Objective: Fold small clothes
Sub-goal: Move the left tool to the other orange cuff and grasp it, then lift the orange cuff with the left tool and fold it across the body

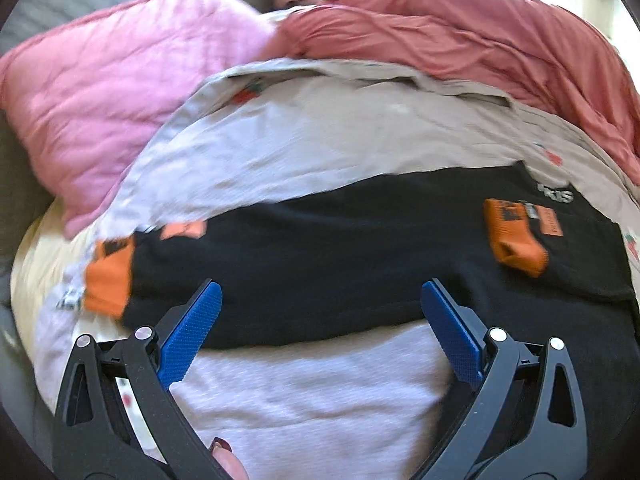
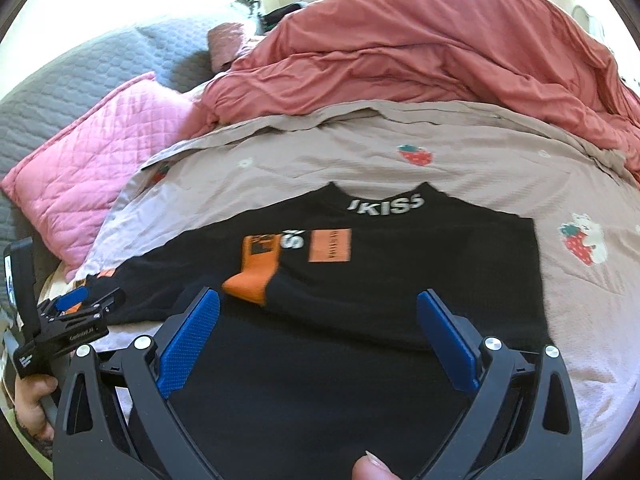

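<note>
A small black top (image 2: 400, 280) with white "KISS" lettering at the collar lies flat on the sheet, collar away from me. One sleeve is folded across the chest, its orange cuff (image 2: 256, 276) beside an orange patch. The other orange cuff (image 1: 108, 280) sticks out at the left. My right gripper (image 2: 319, 296) hovers open over the top's lower half, holding nothing. My left gripper (image 1: 320, 286) is open over the hem on the left side, also empty. In the right wrist view the left gripper (image 2: 100, 300) shows side-on near the left sleeve.
The top rests on a beige strawberry-print sheet (image 2: 360, 152). A rumpled salmon-red duvet (image 2: 420, 52) is heaped behind it. A pink quilted pillow (image 2: 92, 152) lies at the left, on a grey quilt (image 2: 80, 72). A hand (image 2: 32, 400) holds the left gripper's handle.
</note>
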The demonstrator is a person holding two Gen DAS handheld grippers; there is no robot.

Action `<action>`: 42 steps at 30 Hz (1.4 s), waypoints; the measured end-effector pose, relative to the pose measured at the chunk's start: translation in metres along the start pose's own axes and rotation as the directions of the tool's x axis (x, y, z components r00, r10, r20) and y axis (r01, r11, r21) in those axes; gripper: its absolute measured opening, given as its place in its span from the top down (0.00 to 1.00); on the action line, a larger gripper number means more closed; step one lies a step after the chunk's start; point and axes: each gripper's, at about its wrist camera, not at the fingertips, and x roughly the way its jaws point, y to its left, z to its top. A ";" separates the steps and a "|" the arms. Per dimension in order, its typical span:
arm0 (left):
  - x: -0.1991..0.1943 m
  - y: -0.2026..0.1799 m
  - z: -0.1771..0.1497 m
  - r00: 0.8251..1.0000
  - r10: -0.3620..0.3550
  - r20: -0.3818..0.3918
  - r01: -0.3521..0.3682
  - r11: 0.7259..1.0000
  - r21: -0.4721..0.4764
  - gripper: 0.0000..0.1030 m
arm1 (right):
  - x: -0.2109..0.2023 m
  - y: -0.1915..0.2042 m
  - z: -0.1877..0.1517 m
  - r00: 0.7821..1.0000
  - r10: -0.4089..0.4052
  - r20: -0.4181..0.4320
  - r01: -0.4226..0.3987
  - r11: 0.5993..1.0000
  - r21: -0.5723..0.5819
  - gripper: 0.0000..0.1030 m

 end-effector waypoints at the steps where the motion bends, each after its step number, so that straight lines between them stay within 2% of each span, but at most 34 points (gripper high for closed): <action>1: 0.000 0.006 -0.001 1.000 0.009 -0.002 -0.009 1.000 -0.007 0.09 | 0.002 0.006 -0.001 1.000 0.005 -0.003 -0.005 1.000 -0.012 0.04; 6: -0.004 0.039 -0.007 0.998 0.065 0.005 -0.065 0.997 -0.050 0.09 | 0.016 0.049 -0.004 0.999 0.043 -0.021 -0.044 0.996 -0.072 0.04; 12: -0.010 0.068 -0.009 0.997 0.076 0.023 -0.073 0.991 -0.115 0.09 | 0.030 0.099 -0.009 0.995 0.087 -0.048 -0.093 0.984 -0.150 0.04; 18: -0.007 0.099 -0.012 0.997 0.074 -0.006 -0.073 0.976 -0.205 0.09 | 0.045 0.143 -0.018 0.990 0.117 -0.079 -0.132 0.967 -0.220 0.04; 25: 0.001 0.140 -0.019 0.997 0.064 -0.036 -0.072 0.939 -0.335 0.09 | 0.057 0.168 -0.027 0.983 0.145 -0.109 -0.167 0.959 -0.227 0.04; 31: 0.024 0.161 -0.024 0.999 -0.008 -0.038 -0.010 0.886 -0.463 0.10 | 0.064 0.173 -0.031 0.979 0.161 -0.125 -0.185 0.959 -0.213 0.04; 33: 0.030 0.162 -0.023 0.999 -0.018 -0.031 0.001 0.875 -0.484 0.18 | 0.065 0.171 -0.031 0.979 0.162 -0.126 -0.186 0.962 -0.202 0.04; 36: 0.034 0.159 -0.019 1.000 0.014 -0.026 -0.025 0.877 -0.480 0.38 | 0.067 0.163 -0.031 0.978 0.166 -0.126 -0.187 0.966 -0.176 0.04; 39: 0.033 0.157 -0.017 1.000 -0.016 0.016 0.022 0.873 -0.488 0.72 | 0.069 0.151 -0.030 0.978 0.166 -0.125 -0.182 0.974 -0.135 0.04; 40: 0.033 0.157 -0.016 0.999 -0.025 0.026 0.034 0.873 -0.487 0.88 | 0.069 0.148 -0.030 0.978 0.166 -0.124 -0.182 0.975 -0.125 0.04; 42: 0.026 0.156 -0.013 0.997 -0.044 0.062 0.068 0.876 -0.477 0.91 | 0.070 0.140 -0.030 0.978 0.168 -0.126 -0.181 0.978 -0.100 0.04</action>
